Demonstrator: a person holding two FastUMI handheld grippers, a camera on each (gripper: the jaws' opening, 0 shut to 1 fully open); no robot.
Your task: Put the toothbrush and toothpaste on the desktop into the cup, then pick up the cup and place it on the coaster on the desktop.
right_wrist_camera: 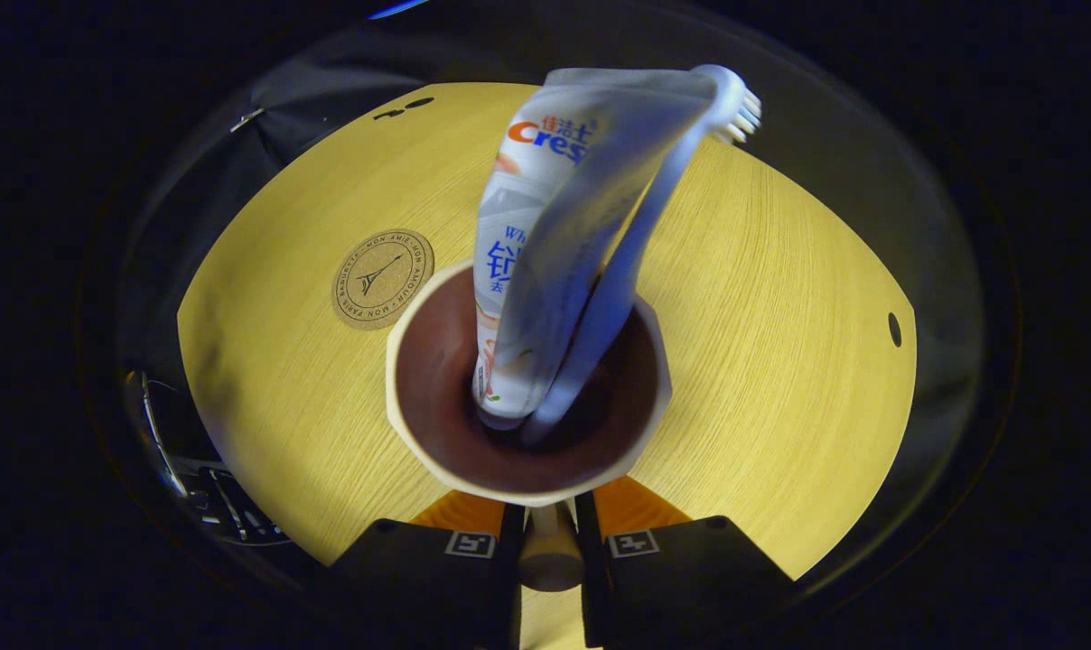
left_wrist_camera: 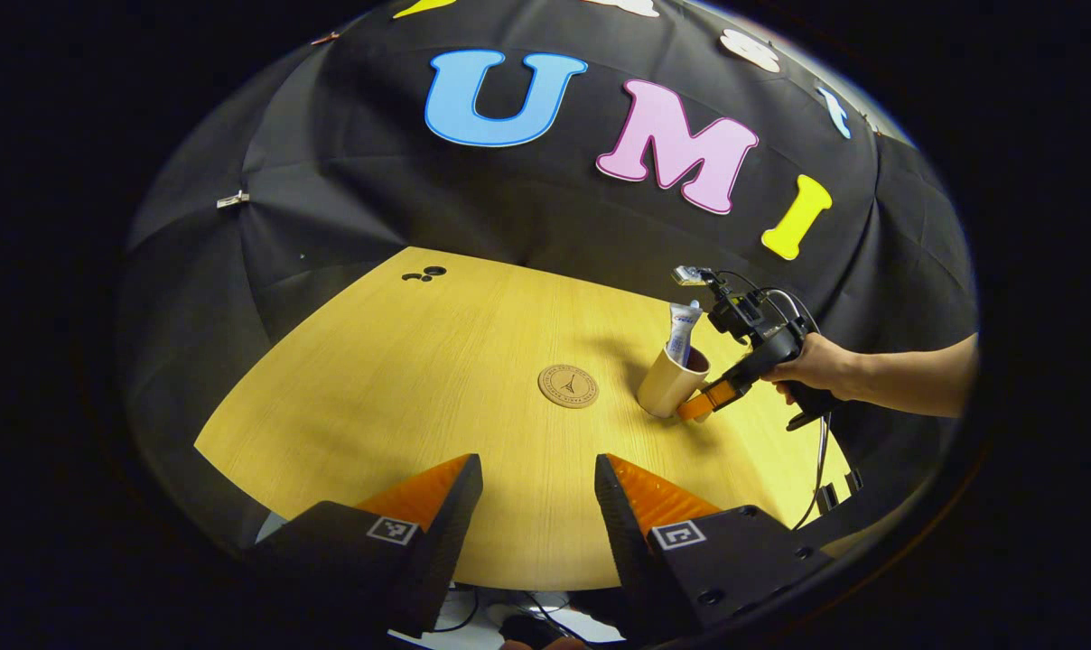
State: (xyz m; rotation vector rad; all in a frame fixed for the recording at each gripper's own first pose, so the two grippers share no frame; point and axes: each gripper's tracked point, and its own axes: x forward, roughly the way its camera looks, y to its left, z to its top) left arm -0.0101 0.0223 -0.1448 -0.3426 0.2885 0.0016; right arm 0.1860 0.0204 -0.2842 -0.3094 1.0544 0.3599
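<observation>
In the left gripper view we see the left gripper (left_wrist_camera: pixel 538 506) at the bottom centre of the frame, its fingers apart with nothing between them, poised over the near edge of the desktop (left_wrist_camera: pixel 401 379). The coaster (left_wrist_camera: pixel 568 385) lies flat at mid-frame. Just right of it, not touching, is the cup (left_wrist_camera: pixel 671 382), tilted, with the toothpaste (left_wrist_camera: pixel 683 330) rising from its mouth. A hand (left_wrist_camera: pixel 816 366) at the right of the frame holds the right gripper (left_wrist_camera: pixel 704 403) against the cup's lower right side.

In the right gripper view we look down into the cup (right_wrist_camera: pixel 424 433) at centre. The toothpaste (right_wrist_camera: pixel 545 244) and toothbrush (right_wrist_camera: pixel 640 244) stand inside, bristles at the upper right. At the bottom centre the right gripper (right_wrist_camera: pixel 550 537) has its fingers clamped on the cup's handle (right_wrist_camera: pixel 550 555). The coaster (right_wrist_camera: pixel 383 277) lies left of centre, close beside the cup.
</observation>
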